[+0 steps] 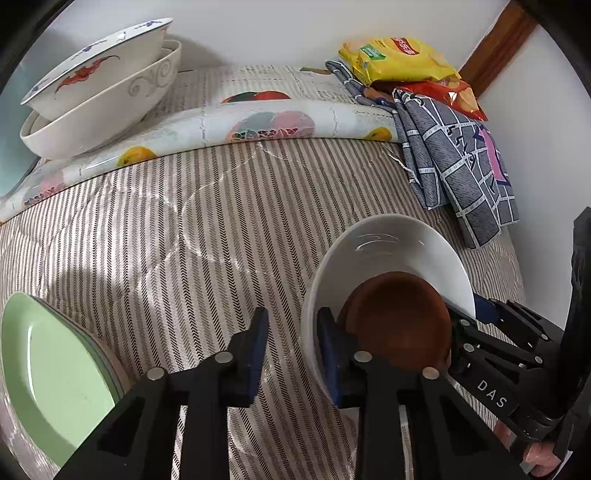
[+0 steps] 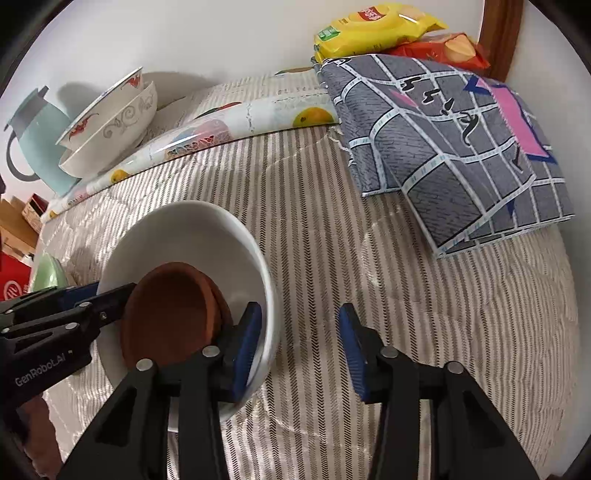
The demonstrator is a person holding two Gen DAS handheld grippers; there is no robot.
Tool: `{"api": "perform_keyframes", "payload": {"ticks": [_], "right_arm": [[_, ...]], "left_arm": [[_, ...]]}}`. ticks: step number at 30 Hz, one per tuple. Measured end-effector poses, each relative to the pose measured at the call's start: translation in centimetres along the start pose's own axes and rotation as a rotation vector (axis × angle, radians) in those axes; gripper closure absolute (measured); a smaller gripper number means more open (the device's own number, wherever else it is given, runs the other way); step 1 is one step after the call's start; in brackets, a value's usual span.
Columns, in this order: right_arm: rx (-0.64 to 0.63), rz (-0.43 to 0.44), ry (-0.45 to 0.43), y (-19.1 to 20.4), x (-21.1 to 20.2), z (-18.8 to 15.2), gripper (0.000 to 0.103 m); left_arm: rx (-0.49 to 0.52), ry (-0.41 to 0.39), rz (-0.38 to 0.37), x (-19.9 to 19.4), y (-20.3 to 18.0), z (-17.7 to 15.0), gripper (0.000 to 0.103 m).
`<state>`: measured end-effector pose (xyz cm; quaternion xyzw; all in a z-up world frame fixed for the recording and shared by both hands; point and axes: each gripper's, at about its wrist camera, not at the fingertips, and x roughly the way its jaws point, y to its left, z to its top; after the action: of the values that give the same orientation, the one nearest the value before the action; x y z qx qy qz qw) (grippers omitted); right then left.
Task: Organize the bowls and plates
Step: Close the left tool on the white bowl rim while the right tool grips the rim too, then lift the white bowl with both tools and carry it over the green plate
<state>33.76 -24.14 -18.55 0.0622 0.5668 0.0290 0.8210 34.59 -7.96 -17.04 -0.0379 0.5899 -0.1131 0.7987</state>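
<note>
Left wrist view: I see a white bowl (image 1: 388, 251), glossy and deep, on the striped counter (image 1: 184, 229), with two brown saucers (image 1: 402, 317) nested inside it. My left hand-held gripper (image 1: 291, 354) straddles the bowl's near rim, one pad inside, one outside, with a gap still showing, so not clamped. My right hand-held gripper (image 2: 301, 347) does the same on the opposite rim, also not pressing. Two patterned bowls (image 1: 99, 92) sit stacked at the far left, and green plates (image 1: 55, 369) lie stacked at the near left.

White wall (image 1: 277, 29) behind a striped-cloth table (image 1: 221, 221); wooden trim (image 1: 495, 48).
</note>
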Motion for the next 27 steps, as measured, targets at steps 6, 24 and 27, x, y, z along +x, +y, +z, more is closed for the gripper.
{"api": "perform_keyframes", "payload": {"ticks": [6, 24, 27], "right_arm": [[-0.005, 0.085, -0.013, 0.4, 0.0, -0.2, 0.089], [0.051, 0.104, -0.043, -0.5, -1.3, -1.0, 0.092], [0.048, 0.100, -0.047, -0.4, -1.6, -1.2, 0.093]], "left_arm": [[0.015, -0.015, -0.016, 0.0, -0.6, 0.0, 0.093], [-0.020, -0.037, -0.062, -0.7, -0.2, -1.2, 0.095], [-0.016, -0.034, -0.052, -0.9, -0.3, -1.5, 0.096]]}}
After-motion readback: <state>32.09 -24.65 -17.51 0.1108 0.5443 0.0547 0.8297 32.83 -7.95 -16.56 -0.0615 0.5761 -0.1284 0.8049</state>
